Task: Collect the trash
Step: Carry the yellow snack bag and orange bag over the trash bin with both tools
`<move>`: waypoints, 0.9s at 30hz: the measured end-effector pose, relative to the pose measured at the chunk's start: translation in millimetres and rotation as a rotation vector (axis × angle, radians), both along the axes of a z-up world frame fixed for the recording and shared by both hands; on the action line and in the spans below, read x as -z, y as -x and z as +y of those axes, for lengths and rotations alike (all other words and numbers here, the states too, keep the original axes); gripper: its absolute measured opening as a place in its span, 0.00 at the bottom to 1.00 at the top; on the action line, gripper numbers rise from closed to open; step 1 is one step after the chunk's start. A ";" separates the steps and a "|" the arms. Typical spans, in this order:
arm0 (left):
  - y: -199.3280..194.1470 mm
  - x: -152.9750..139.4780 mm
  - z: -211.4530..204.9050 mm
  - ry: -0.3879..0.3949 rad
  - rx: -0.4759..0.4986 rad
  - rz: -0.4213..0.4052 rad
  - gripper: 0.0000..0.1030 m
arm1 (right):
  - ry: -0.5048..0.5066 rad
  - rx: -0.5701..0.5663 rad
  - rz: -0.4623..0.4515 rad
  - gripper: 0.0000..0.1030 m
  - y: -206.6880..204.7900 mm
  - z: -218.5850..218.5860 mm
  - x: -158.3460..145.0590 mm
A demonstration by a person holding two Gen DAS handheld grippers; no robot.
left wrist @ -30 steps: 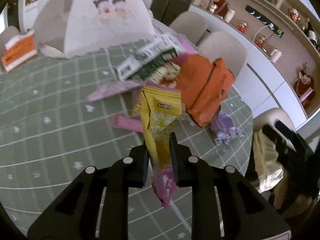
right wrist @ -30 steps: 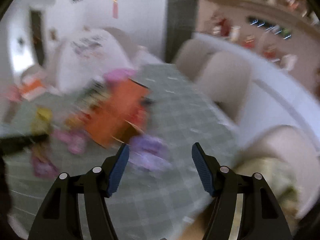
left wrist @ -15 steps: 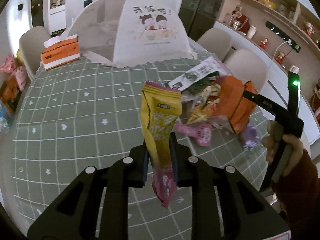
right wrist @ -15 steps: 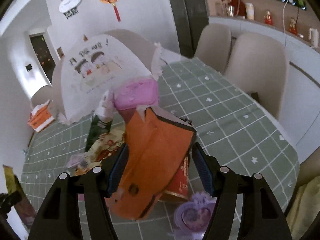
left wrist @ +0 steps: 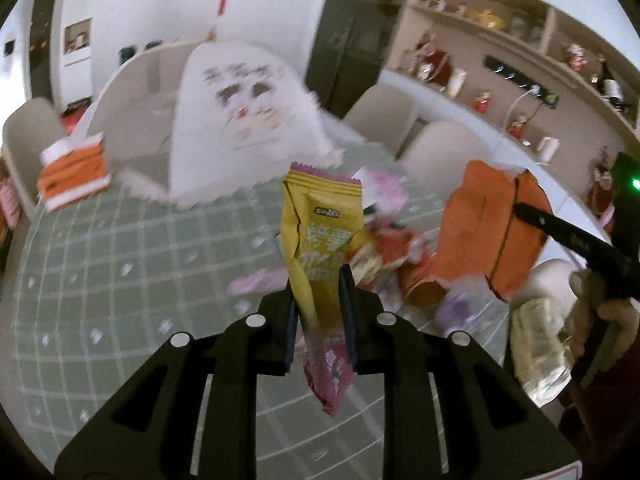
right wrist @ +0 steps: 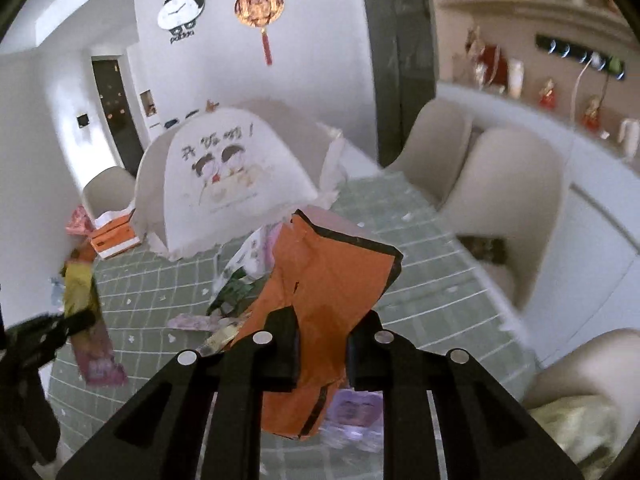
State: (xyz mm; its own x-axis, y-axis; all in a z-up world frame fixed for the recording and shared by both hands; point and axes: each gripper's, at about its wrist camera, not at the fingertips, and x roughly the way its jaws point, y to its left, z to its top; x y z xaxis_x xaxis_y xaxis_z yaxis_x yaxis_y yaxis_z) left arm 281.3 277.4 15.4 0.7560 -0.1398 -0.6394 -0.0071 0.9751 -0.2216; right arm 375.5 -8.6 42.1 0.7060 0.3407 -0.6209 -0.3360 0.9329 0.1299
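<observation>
My left gripper (left wrist: 318,280) is shut on a yellow snack wrapper (left wrist: 320,216) with a pink lower end, held upright above the green checked table (left wrist: 120,248). My right gripper (right wrist: 322,320) has its jaws closing on a crumpled orange bag (right wrist: 328,272) with black edging; the pads press on it and it hangs off the table. In the left wrist view the same orange bag (left wrist: 484,232) hangs at the right, with a hand (left wrist: 600,304) behind it. A pile of wrappers (right wrist: 236,292) and a purple wrapper (right wrist: 356,416) lie on the cloth below.
A white mesh food cover (right wrist: 224,176) with a cartoon print stands at the back of the table. An orange tissue box (left wrist: 72,172) sits at the far left. Beige chairs (right wrist: 504,184) ring the right side, before a shelf of figurines (left wrist: 480,100).
The right jaws went from wide open to closed on the orange bag, which has come up off the pile. Both grippers have risen; the left keeps the yellow wrapper.
</observation>
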 end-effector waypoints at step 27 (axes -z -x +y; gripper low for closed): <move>-19.0 -9.7 -362.8 0.072 0.519 -0.053 0.18 | 0.112 0.417 -0.141 0.16 152.8 -332.6 -27.9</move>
State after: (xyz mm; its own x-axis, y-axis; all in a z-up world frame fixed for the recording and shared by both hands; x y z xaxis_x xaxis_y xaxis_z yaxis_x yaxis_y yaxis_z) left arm 300.2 -85.4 25.1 0.6067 -0.5463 -0.5775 0.4857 0.8298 -0.2747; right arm 222.7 -341.1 70.0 0.8491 -0.0543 -0.5254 0.0641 0.9979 0.0004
